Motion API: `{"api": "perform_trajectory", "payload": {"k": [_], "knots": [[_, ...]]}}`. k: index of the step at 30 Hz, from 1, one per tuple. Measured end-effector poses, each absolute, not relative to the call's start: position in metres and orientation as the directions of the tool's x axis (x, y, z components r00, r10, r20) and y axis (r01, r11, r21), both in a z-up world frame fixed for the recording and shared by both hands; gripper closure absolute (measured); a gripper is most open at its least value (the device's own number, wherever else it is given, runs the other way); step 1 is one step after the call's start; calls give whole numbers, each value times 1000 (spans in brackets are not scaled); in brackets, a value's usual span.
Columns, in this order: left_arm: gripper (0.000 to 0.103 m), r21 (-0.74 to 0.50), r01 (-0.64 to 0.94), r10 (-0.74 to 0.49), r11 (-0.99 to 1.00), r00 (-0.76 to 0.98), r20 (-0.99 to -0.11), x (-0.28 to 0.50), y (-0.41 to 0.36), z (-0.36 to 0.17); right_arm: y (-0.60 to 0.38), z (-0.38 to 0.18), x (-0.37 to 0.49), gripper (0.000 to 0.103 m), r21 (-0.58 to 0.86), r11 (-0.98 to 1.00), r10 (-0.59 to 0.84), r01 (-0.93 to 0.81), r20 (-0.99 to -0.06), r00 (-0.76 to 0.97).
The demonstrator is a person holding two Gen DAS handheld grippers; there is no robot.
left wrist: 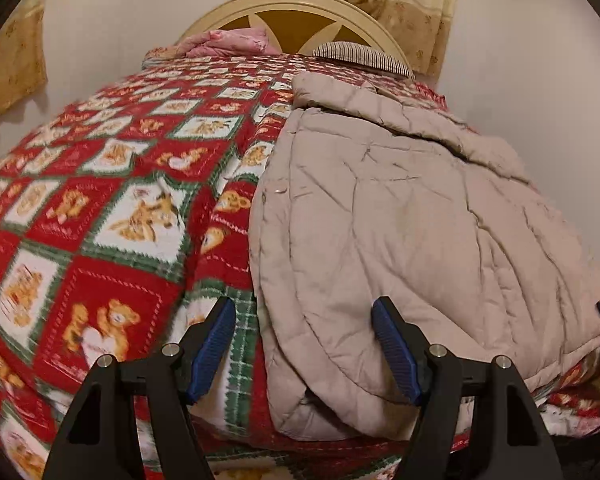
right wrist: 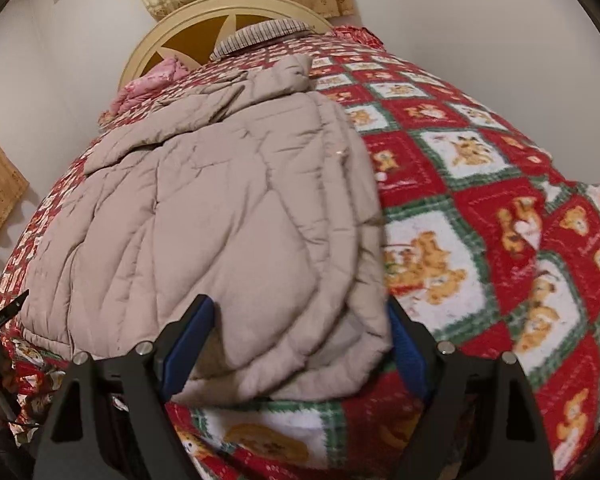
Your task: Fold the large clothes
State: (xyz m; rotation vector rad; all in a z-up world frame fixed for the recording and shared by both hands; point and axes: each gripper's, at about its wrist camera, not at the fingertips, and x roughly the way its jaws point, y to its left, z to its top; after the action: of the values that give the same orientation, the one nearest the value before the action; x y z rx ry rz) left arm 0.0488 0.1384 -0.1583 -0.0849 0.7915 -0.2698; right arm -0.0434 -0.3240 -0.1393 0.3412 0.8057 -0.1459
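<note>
One beige quilted coat [left wrist: 400, 208] on teddy blanket [left wrist: 112, 216]; two grippers, left [left wrist: 304, 344] and right [right wrist: 300, 344], both spread apart

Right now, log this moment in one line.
beige puffer coat partly folded on teddy-bear blanket | left gripper open | right gripper open

The left gripper [left wrist: 303, 346] was a matte black frame of two angular, triangular arms with cut-out windows, each arm carrying two round silver screw heads near its top, and its fingers [left wrist: 214, 354] wore ribbed blue pads. The right gripper [right wrist: 300, 354] looked built the same way, black with silver screws, though its blue pads [right wrist: 188, 354] were partly hidden and seemed ribbed as well.
</note>
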Motion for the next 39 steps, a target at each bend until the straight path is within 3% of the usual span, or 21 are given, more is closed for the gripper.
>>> {"api": "perform_trajectory", "payload": {"k": [3,5,8,11,17,21,32,39], "knots": [[32,-218,216,-306,952,660,-686,48,143,-158,-317,-140,-38,26,236,943,17,233,-736,677],[34,-217,227,-314,949,659,-683,48,143,-158,-313,-139,-37,51,227,951,29,211,-743,669],[71,-297,282,-410,912,636,-654,46,145,-158,-314,-140,-36,75,263,945,74,193,-749,658],[80,-313,292,-428,904,628,-650,46,144,-155,-312,-138,-36,83,279,941,89,191,-749,657],[91,-294,332,-443,896,641,-627,39,141,-130,-318,-118,-45,89,384,903,152,194,-707,691],[91,-278,366,-457,888,640,-617,25,138,-106,-319,-92,-58,89,453,877,205,159,-652,730],[91,-442,488,-659,752,552,-511,-19,164,-19,-305,-8,-121,90,508,859,261,61,-537,802],[91,-456,452,-640,767,589,-494,36,163,40,-319,54,-90,90,513,858,268,-12,-429,863]]}}
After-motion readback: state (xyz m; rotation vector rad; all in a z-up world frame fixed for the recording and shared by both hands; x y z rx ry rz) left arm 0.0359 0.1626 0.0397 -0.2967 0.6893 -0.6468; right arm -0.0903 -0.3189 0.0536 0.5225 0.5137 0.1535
